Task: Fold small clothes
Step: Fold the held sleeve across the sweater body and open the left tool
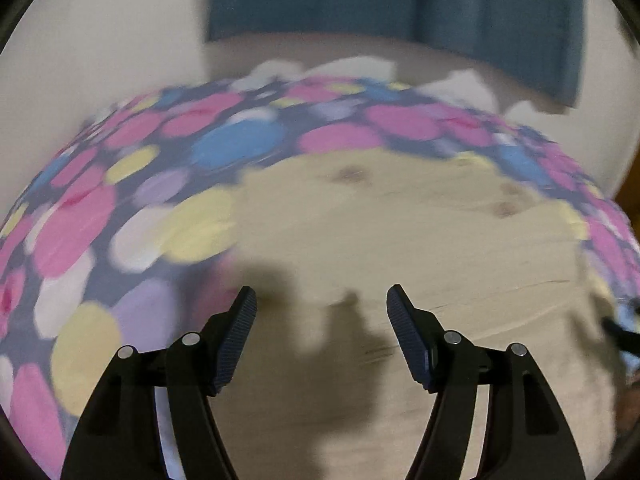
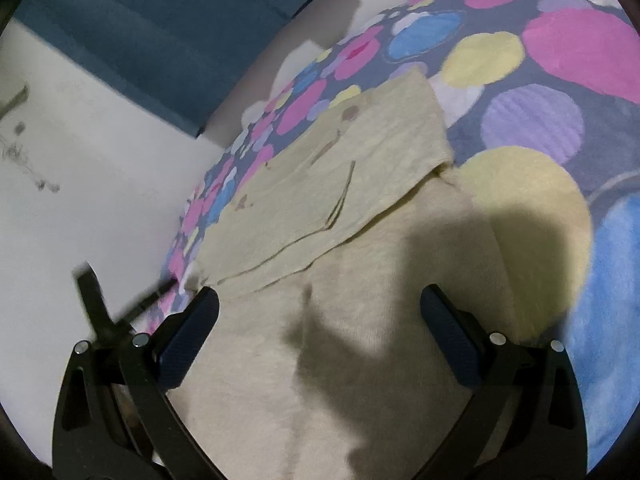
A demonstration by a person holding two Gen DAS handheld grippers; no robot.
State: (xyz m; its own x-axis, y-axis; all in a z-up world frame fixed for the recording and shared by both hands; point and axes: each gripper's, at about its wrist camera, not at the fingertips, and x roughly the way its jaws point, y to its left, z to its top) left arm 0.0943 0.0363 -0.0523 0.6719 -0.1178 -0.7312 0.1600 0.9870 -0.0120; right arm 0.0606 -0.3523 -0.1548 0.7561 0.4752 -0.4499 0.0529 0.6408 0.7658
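A cream garment point(image 2: 320, 200) lies spread on a blanket point(image 2: 560, 40) printed with pink, blue, yellow and purple dots; one layer is folded over another. The left gripper point(image 1: 321, 300) hovers above the garment, released, its jaws wide apart with nothing between them. The right gripper point(image 2: 320, 300) likewise hangs released over the cloth. A blue curtain point(image 1: 400, 0) hangs behind.
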